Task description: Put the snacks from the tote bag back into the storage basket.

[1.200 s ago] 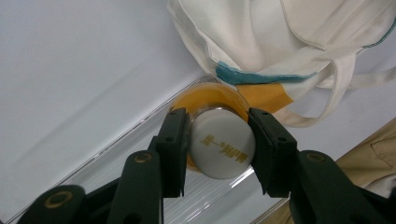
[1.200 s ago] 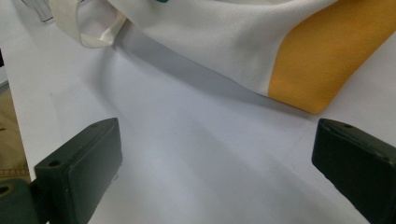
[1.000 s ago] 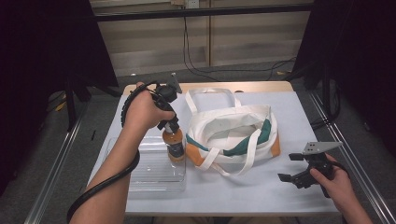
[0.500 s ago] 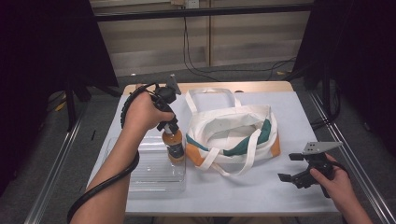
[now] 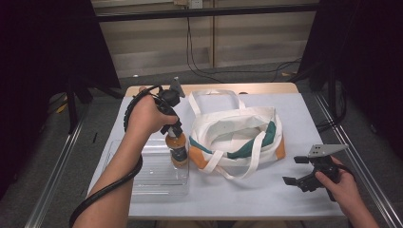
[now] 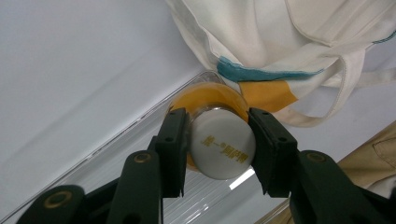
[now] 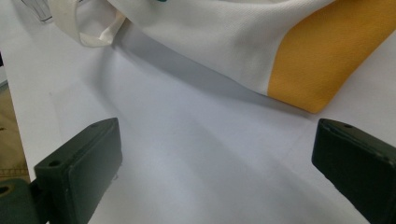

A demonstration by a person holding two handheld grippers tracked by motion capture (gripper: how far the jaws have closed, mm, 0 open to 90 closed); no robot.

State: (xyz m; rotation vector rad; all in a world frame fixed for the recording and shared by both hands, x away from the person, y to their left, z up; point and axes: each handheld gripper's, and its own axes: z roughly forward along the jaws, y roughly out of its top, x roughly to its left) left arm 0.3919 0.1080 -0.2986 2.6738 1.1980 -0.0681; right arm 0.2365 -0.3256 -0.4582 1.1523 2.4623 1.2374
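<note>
Your left gripper (image 6: 219, 140) is clamped on the bottle (image 5: 177, 148) cap, left of the bag (image 5: 236, 135); your right gripper (image 7: 215, 172) stands apart.

On the table (image 5: 237, 199), a tote bag (image 5: 237, 137) lies at the middle. Just left of it a bottle (image 5: 177, 151) stands upright in a clear tray (image 5: 152, 180), touching the bag's side. The tray sits at the table's front left.
</note>
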